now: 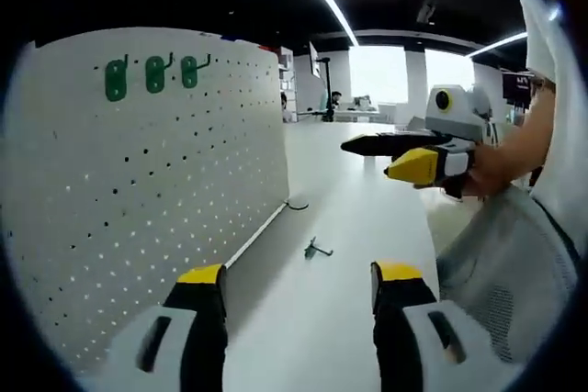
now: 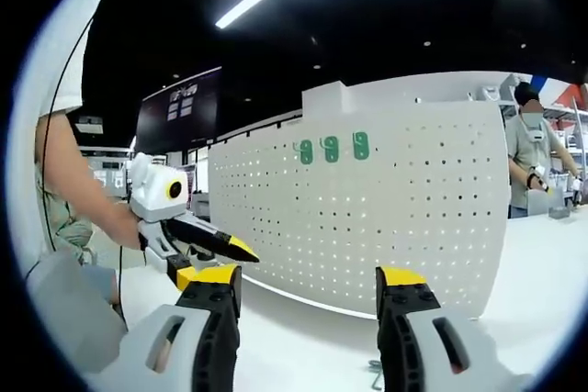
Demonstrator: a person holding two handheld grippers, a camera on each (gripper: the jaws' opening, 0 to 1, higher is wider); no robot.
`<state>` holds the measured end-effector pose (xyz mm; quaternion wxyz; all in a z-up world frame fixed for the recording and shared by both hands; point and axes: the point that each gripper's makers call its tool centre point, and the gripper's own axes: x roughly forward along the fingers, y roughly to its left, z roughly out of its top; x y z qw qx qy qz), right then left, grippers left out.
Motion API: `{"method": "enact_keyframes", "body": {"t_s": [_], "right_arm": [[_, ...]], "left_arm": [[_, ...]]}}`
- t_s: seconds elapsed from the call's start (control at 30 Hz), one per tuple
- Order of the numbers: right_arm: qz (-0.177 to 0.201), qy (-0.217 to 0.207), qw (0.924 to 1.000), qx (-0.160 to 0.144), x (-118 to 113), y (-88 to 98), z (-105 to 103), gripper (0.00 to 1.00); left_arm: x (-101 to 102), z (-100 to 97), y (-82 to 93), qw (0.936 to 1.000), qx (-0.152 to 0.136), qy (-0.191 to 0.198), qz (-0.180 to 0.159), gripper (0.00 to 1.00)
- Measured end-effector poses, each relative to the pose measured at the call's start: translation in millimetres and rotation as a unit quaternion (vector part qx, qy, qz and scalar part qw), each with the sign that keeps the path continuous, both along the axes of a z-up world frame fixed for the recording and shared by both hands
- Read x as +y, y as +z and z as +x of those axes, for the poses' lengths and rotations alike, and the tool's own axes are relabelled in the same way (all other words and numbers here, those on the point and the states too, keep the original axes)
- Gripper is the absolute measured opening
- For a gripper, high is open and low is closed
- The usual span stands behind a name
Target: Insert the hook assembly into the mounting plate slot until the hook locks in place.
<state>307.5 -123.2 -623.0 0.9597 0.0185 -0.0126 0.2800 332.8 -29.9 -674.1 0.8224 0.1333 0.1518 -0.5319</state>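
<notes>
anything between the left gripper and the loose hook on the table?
Nothing visible. The hook lies alone on bare white table ahead of the open left gripper, right of the pegboard. The right gripper hovers farther back, off that line.

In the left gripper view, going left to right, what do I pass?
Pegboard with three green hooks → loose hook lying on the white table → right tongs, held in a hand.

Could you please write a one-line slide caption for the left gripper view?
Open left gripper faces a loose hook on the table beside a white pegboard with three green hooks.
</notes>
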Motion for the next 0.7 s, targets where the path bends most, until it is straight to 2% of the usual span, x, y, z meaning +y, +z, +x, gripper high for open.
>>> {"method": "enact_keyframes", "body": {"t_s": [0.2, 0.4, 0.7], "right_arm": [[0.001, -0.001, 1.0000, -0.001, 0, 0.5, 0, 0.56], [0.001, -0.003, 1.0000, 0.000, -2, 0.1, 0, 0.56], [0.003, -0.006, 1.0000, 0.002, -3, -0.7, 0, 0.55]], "left_arm": [[-12, 4.0, -12.1, 0.9989, -0.003, -0.030, 0.037, 0.66], [-29, 3.6, -27.3, 0.9956, 0.007, -0.064, 0.069, 0.67], [-53, 4.7, -41.9, 0.9896, 0.016, -0.106, 0.096, 0.65]]}}
